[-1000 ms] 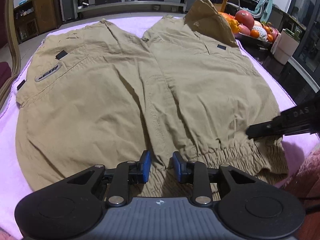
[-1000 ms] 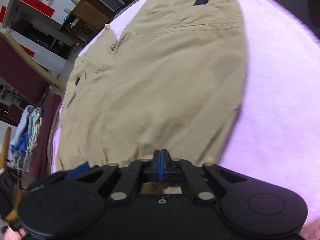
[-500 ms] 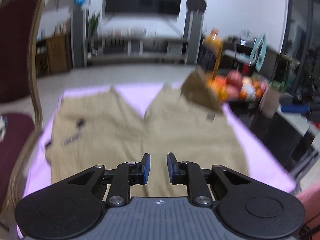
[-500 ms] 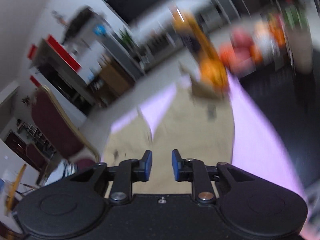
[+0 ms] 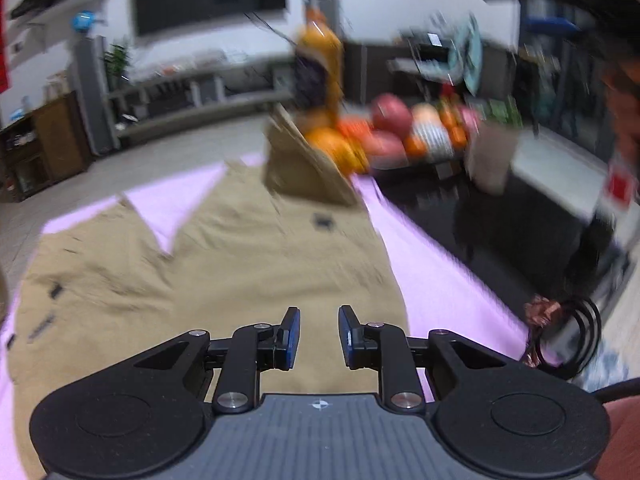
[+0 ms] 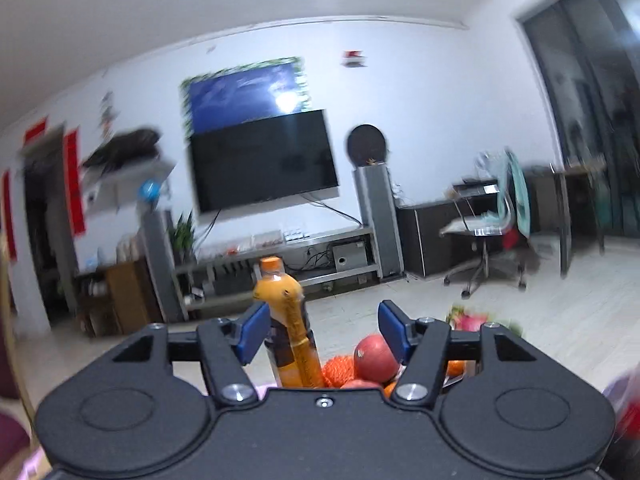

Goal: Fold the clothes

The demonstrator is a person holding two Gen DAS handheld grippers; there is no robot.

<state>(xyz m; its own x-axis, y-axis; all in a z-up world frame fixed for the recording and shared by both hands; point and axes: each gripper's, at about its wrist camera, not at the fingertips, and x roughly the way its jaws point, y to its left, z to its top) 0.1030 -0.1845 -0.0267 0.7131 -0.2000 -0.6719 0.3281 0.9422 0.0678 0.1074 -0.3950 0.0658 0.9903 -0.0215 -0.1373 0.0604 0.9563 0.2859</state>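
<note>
Khaki trousers (image 5: 240, 260) lie spread flat on a pink cloth (image 5: 440, 280), waistband towards me and legs pointing away. The end of the right leg (image 5: 304, 168) stands folded up against an orange bottle. My left gripper (image 5: 319, 320) hovers above the waistband end; its jaws are opening and nothing is between them. In the right wrist view the right gripper (image 6: 323, 318) points almost level into the room. Its jaws are opening wide with nothing between them, and the trousers are out of that view.
An orange bottle (image 5: 320, 64) (image 6: 280, 300) and a heap of fruit (image 5: 400, 132) (image 6: 374, 354) stand at the far right end of the cloth. A dark table (image 5: 460, 208) runs along the right. A black cable loop (image 5: 572, 336) lies near right.
The right gripper let go of the trousers' edge, opened, rose and tipped up to face the room. The left gripper lifted off the waistband and swung right.
</note>
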